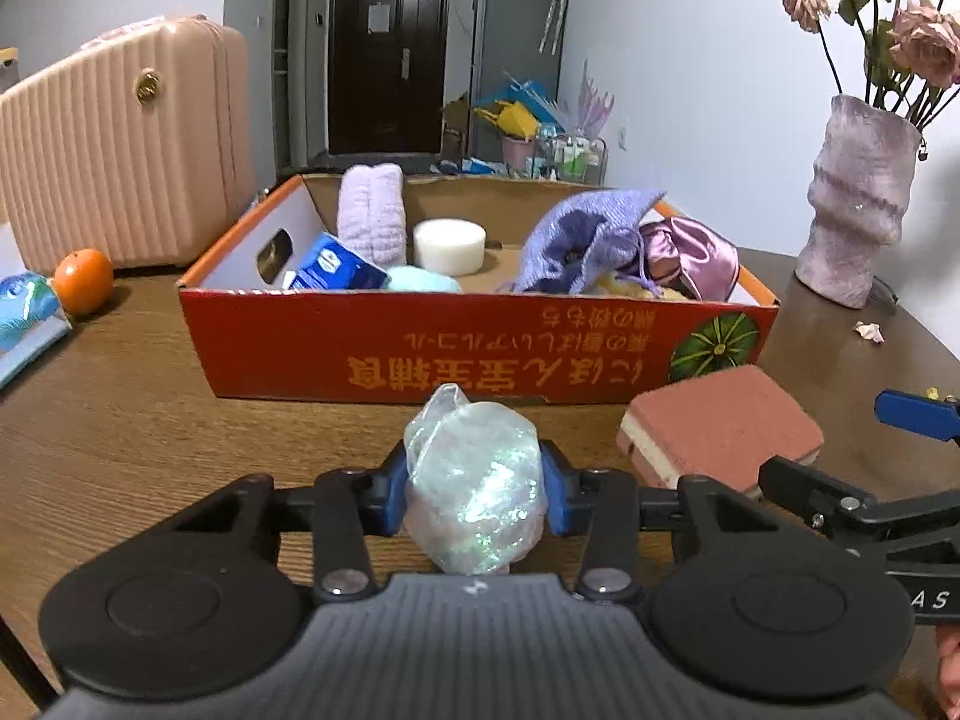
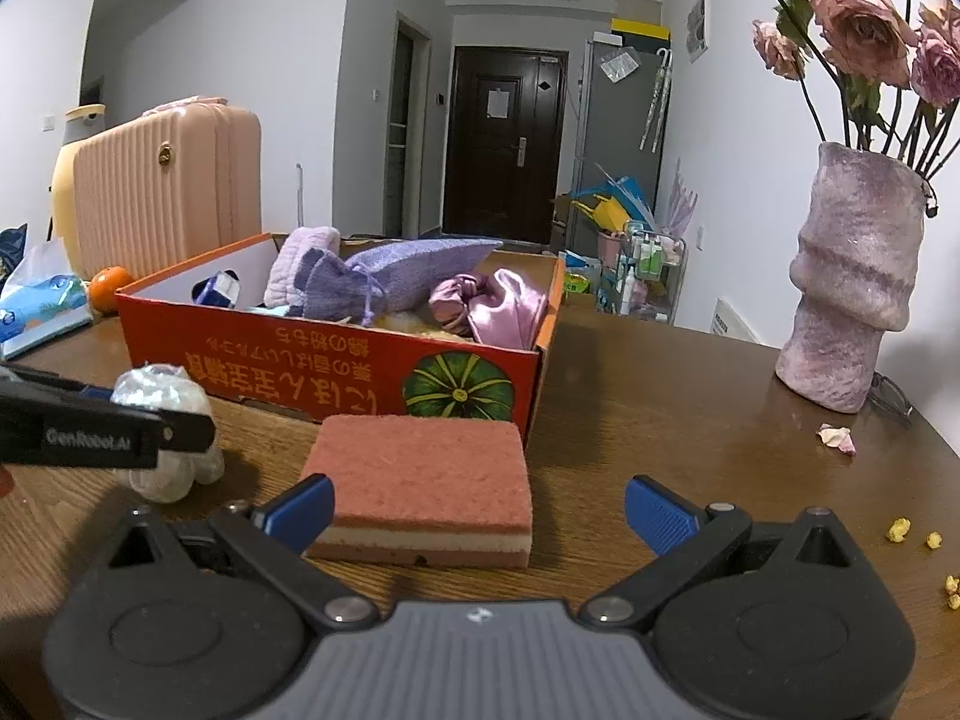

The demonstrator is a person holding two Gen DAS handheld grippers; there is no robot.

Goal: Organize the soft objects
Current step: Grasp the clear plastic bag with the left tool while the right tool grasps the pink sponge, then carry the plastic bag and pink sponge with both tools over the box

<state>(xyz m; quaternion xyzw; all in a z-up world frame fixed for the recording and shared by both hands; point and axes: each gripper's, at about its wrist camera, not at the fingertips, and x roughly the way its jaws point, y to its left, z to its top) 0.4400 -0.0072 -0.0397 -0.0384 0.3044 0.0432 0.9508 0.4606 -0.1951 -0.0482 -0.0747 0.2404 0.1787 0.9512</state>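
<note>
Item one: a crinkled, iridescent plastic bundle (image 1: 474,480), lumpy and knotted at the top, resting on the wood-grain table (image 1: 150,420) in front of the cardboard box (image 1: 480,354); your left gripper (image 1: 474,492) has its jaws clamped on the bundle's two sides, pointing down toward the box. Item two: a flat rectangular sponge (image 2: 420,480), coarse pink faces with a pale middle layer, lying on the table just before the box's near corner; your right gripper (image 2: 480,510) is lowered toward it with jaws wide apart, the left blue pad beside the sponge's corner, the other well clear. Item three: the box, red printed outside, holding a ribbed lilac towel (image 1: 370,213), a white round foam puck (image 1: 449,246), a knitted purple pouch (image 1: 576,240) and a glossy pink satin pouch (image 1: 690,258); lower contents are hidden by the box's wall. Bundle's underside is hidden behind the gripper body.
</note>
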